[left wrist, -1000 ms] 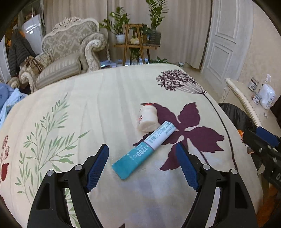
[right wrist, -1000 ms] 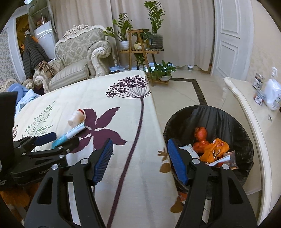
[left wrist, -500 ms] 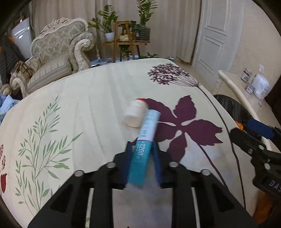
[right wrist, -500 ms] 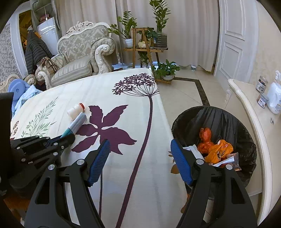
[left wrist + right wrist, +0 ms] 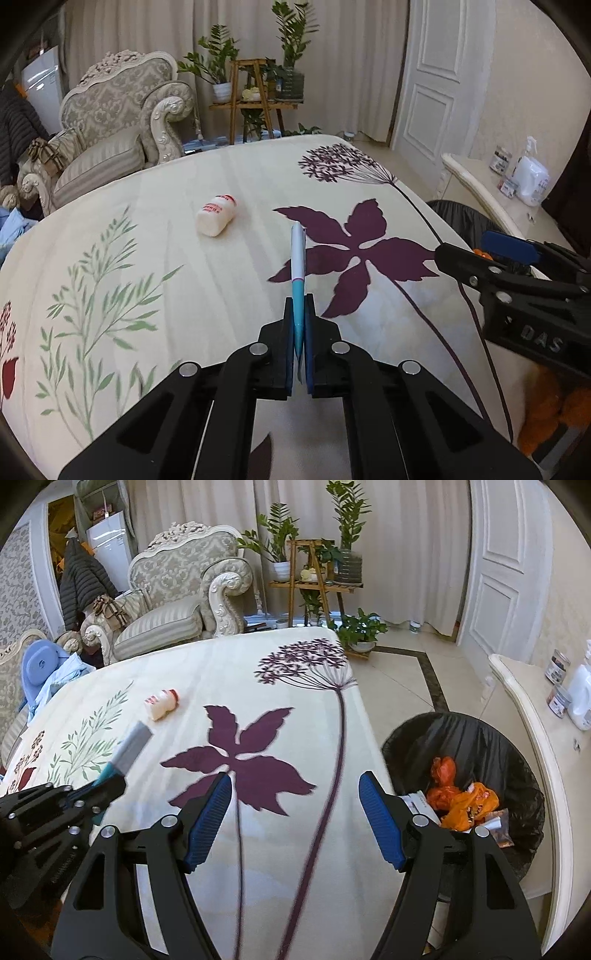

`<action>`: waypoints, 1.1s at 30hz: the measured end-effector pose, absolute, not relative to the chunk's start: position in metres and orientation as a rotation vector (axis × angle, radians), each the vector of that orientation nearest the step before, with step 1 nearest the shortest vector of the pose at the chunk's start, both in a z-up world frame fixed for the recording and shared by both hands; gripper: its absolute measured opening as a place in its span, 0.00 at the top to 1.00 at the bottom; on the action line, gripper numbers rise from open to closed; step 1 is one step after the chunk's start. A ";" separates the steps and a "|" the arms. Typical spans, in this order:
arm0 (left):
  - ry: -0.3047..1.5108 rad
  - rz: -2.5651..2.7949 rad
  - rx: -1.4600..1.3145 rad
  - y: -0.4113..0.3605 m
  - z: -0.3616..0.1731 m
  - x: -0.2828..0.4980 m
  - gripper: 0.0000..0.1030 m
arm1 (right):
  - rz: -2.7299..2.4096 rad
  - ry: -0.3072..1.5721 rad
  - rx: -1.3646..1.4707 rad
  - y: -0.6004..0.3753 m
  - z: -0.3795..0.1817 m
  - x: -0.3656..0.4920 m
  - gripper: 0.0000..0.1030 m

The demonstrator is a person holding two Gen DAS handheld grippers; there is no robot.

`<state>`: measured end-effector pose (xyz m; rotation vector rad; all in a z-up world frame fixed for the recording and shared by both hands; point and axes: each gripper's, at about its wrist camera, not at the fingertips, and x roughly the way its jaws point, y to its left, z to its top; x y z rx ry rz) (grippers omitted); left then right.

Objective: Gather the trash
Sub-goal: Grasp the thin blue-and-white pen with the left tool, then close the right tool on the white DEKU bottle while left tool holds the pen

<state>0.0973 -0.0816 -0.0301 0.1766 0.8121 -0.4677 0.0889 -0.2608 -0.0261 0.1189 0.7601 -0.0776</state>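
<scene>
Trash: flattened teal-and-white tube (image 5: 297, 266) clenched edge-on in left tongs (image 5: 298, 332), clear of floral bedspread (image 5: 147, 229). Right tongs (image 5: 295, 812) spread, empty. Advise: keep clamp, carry over black-lined bin (image 5: 480, 738), then release. White bottle (image 5: 216, 215) remains on bed.

The bedspread (image 5: 155, 221) is matt woven cloth – smooth, printed. The tube (image 5: 297, 258) looks like soft plastic with a slight sheen; the bottle (image 5: 216, 214) is matt white plastic. The bin liner (image 5: 476, 738) is glossy, crinkled black film. The gripper pads (image 5: 208, 823) are ribbed blue – rubbery.
</scene>
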 end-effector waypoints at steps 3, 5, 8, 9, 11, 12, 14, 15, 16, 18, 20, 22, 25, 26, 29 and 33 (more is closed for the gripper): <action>0.793 -0.436 0.149 -0.064 -0.025 0.096 0.95 | -0.060 0.757 0.111 -0.249 -0.023 0.096 0.32; 0.784 -0.405 0.130 -0.049 -0.023 0.097 0.95 | -0.045 0.758 0.104 -0.238 -0.021 0.103 0.32; 0.779 -0.357 0.113 -0.025 -0.021 0.103 0.95 | -0.024 0.756 0.094 -0.222 -0.019 0.113 0.32; 0.779 -0.340 0.106 -0.017 -0.021 0.106 0.95 | -0.024 0.756 0.094 -0.222 -0.019 0.113 0.32; 0.775 -0.309 0.096 -0.003 -0.021 0.109 0.95 | -0.015 0.759 0.089 -0.214 -0.019 0.121 0.32; 0.771 -0.294 0.095 0.005 -0.021 0.110 0.95 | -0.013 0.761 0.089 -0.210 -0.019 0.124 0.32; 0.764 -0.263 0.093 0.018 -0.021 0.114 0.95 | -0.008 0.766 0.090 -0.200 -0.018 0.133 0.32; 0.763 -0.249 0.089 0.026 -0.021 0.117 0.95 | -0.008 0.769 0.089 -0.195 -0.018 0.139 0.32; 0.762 -0.237 0.085 0.034 -0.022 0.120 0.95 | -0.008 0.771 0.088 -0.191 -0.018 0.143 0.32; 0.761 -0.215 0.081 0.045 -0.023 0.123 0.95 | -0.008 0.773 0.086 -0.183 -0.017 0.152 0.32; 0.761 -0.190 0.076 0.059 -0.023 0.129 0.95 | -0.011 0.778 0.081 -0.175 -0.019 0.161 0.32; 0.761 -0.166 0.070 0.071 -0.024 0.133 0.95 | -0.017 0.787 0.081 -0.168 -0.021 0.172 0.32; 0.767 -0.142 0.064 0.089 -0.028 0.140 0.95 | -0.029 0.802 0.090 -0.162 -0.025 0.185 0.32; 0.768 -0.136 0.064 0.091 -0.028 0.142 0.95 | -0.031 0.804 0.095 -0.160 -0.026 0.188 0.32; 0.774 -0.123 0.050 0.103 -0.029 0.146 0.95 | -0.049 0.820 0.105 -0.157 -0.029 0.203 0.32; 0.772 -0.105 0.044 0.115 -0.026 0.154 0.95 | -0.073 0.839 0.111 -0.155 -0.034 0.219 0.32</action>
